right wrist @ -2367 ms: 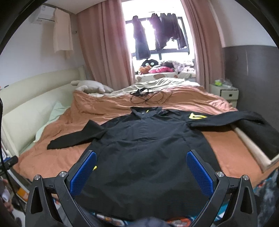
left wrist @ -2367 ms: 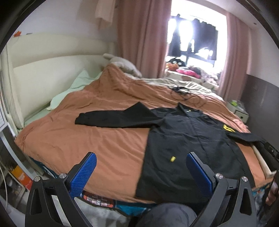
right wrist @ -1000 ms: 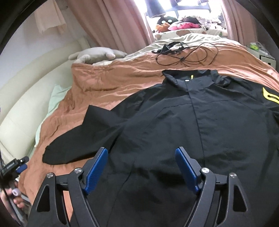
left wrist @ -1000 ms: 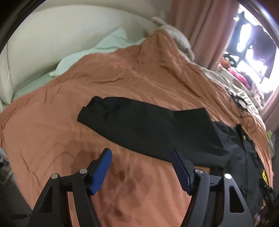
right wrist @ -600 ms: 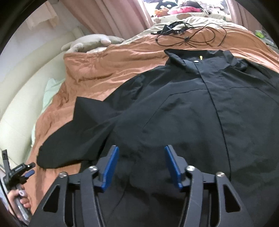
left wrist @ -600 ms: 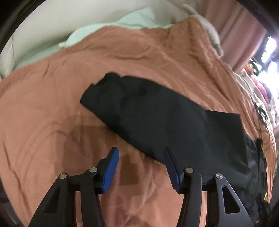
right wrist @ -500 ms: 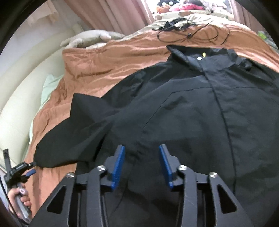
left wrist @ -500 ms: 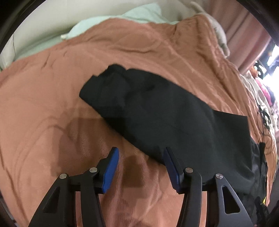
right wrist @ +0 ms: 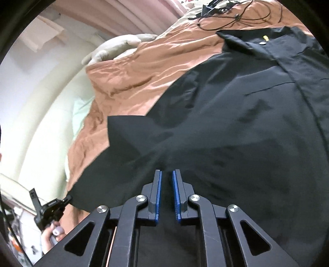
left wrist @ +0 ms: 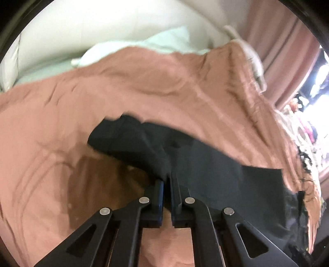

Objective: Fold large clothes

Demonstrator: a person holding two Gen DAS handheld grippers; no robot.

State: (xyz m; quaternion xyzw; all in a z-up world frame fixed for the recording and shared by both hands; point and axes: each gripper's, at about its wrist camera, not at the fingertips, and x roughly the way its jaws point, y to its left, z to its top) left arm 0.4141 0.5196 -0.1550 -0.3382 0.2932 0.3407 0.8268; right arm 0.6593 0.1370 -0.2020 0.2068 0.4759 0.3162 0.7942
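Lying flat on a brown blanket (right wrist: 131, 67) on the bed is a big black jacket (right wrist: 257, 115), front side up, with its collar at the far end. One long black sleeve (left wrist: 144, 143) sticks out to the side across the blanket.

The left gripper (left wrist: 167, 180) is down at the near edge of that sleeve. Its jaws have just been closing, and now they are pressed almost together with a fold of the black cloth pinched between them. The sleeve's end lies a little past the tips, to the left in the left camera's view.

The right gripper (right wrist: 167, 174) is low over the jacket, near where the sleeve joins the body. Its jaws have just been closing too, and only a thin gap is left between the blue pads (right wrist: 159, 195). The cloth bunches up toward the tips, but I cannot tell if the pads really have it.

A grey soft toy (right wrist: 121, 46) lies at the far edge of the blanket, next to a pale green pillow (left wrist: 156, 41). A black cord (right wrist: 232, 16) sits on the bed past the collar.

In the right camera's view, a hand (right wrist: 50, 234) grips the left gripper's handle at the lower left.
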